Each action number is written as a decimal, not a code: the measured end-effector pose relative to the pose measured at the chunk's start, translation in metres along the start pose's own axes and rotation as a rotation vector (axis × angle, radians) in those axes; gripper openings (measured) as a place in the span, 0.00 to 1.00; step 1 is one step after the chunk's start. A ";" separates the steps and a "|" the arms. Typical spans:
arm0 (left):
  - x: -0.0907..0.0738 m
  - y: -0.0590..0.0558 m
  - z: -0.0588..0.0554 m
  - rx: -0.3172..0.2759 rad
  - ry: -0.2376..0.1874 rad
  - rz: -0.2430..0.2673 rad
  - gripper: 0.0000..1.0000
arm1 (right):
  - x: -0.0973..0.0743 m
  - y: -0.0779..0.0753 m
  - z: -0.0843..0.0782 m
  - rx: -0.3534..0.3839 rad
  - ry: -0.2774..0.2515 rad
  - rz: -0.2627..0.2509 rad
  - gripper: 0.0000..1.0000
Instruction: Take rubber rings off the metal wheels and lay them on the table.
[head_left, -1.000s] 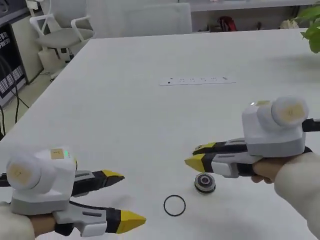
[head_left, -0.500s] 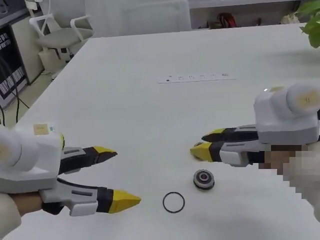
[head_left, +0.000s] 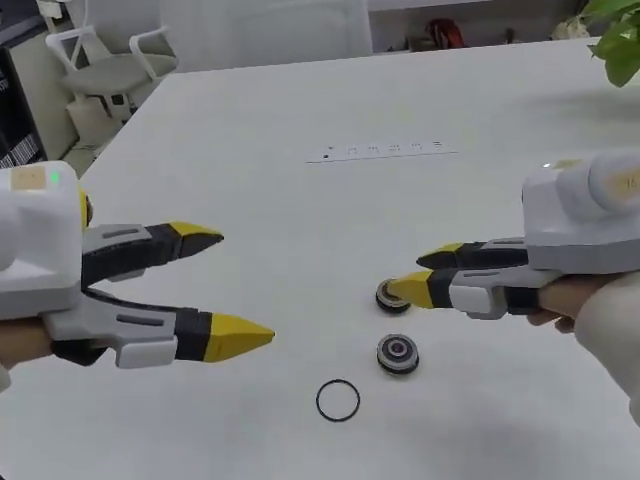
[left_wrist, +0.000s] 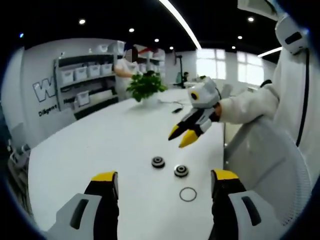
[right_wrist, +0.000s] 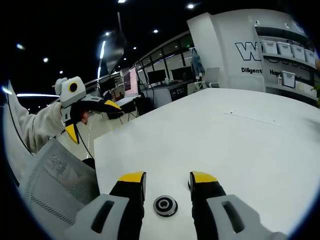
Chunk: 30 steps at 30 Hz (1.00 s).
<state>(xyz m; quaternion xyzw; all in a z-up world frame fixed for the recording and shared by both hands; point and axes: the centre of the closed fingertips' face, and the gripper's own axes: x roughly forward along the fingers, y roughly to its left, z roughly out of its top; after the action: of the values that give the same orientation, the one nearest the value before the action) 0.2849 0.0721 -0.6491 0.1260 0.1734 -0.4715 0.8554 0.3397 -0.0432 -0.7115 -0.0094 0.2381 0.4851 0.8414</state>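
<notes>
Two small metal wheels lie on the white table (head_left: 300, 200), one (head_left: 398, 353) in the open and one (head_left: 390, 297) partly behind a yellow tip of my right gripper (head_left: 408, 277). A loose black rubber ring (head_left: 338, 400) lies flat in front of them. The right gripper hovers open over the wheels, and its own view has a wheel (right_wrist: 165, 205) low between the jaws of the right gripper (right_wrist: 167, 178). My left gripper (head_left: 245, 287) is held wide open to the left, holding nothing. The left gripper (left_wrist: 164, 177) view has both wheels (left_wrist: 158, 162) (left_wrist: 181, 171), the ring (left_wrist: 188, 194) and the right gripper (left_wrist: 186, 135).
A flat white power strip (head_left: 382, 152) lies mid-table farther back. Office chairs (head_left: 105, 60) stand beyond the far left corner and a green plant (head_left: 615, 40) at the far right. A grey mesh chair back (right_wrist: 55, 185) is near the table's edge.
The left gripper has risen and its jaws have spread wider. The right gripper has drawn back a little, and a second wheel now shows at its tip. The ring and nearer wheel have stayed put.
</notes>
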 end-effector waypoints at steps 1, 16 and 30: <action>0.002 0.001 0.002 0.013 0.005 -0.001 0.77 | 0.000 -0.001 -0.003 -0.003 0.011 -0.001 0.32; 0.049 -0.006 0.047 0.094 -0.036 -0.084 0.78 | -0.001 -0.012 -0.021 0.030 0.054 -0.008 0.34; 0.093 -0.016 0.057 0.155 -0.036 -0.175 0.78 | 0.001 -0.013 -0.035 0.043 0.089 0.006 0.34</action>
<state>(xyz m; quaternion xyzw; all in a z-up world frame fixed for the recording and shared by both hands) 0.3282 -0.0289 -0.6368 0.1676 0.1312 -0.5586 0.8017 0.3374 -0.0579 -0.7461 -0.0124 0.2855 0.4813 0.8287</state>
